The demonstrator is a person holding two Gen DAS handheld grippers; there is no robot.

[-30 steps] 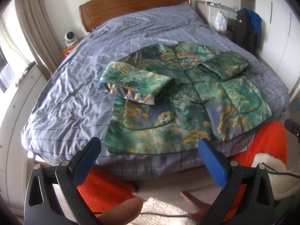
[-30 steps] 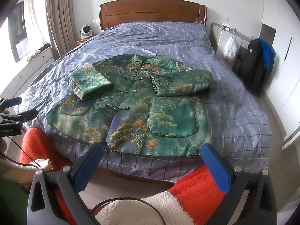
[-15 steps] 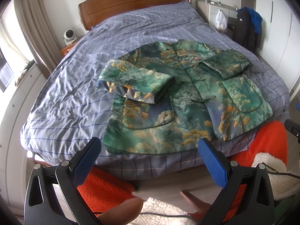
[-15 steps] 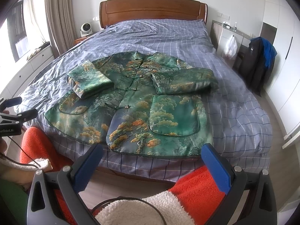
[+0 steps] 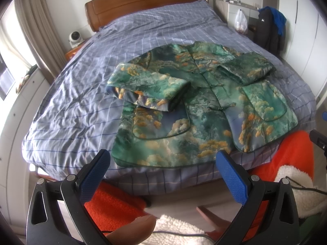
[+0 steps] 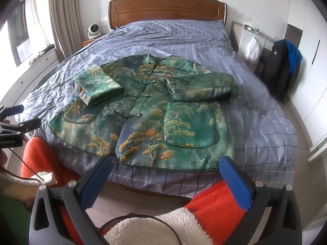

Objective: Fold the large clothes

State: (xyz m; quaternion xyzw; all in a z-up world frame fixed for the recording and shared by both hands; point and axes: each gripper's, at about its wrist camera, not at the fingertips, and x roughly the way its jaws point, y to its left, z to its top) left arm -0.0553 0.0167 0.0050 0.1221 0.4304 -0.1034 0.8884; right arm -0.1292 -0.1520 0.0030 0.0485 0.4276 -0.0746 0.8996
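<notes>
A green brocade jacket [image 5: 196, 110] [image 6: 147, 110] with orange and gold tree patterns lies flat, front up, on the bed's near end. Both sleeves are folded in across the chest: the left sleeve [image 5: 147, 89] [image 6: 98, 85] and the right sleeve [image 5: 247, 69] [image 6: 202, 87]. Its hem reaches the bed's near edge. My left gripper [image 5: 163, 167] hangs open off the foot of the bed, just short of the hem, holding nothing. My right gripper [image 6: 165, 171] is also open and holds nothing, a little back from the hem. The left gripper's tips [image 6: 18, 118] show at the right wrist view's left edge.
The bed [image 6: 255, 106] has a blue checked cover and a wooden headboard [image 6: 167, 10]. A small fan [image 6: 94, 30] sits on a nightstand. A dark coat [image 6: 282, 69] and a plastic bag [image 6: 252, 50] hang at the right. Orange fleece legs [image 6: 216, 204] are below the grippers.
Both views have shifted slightly, with the jacket now sitting a bit lower and nearer in the frames. The jacket itself has not moved and both grippers stay open.
</notes>
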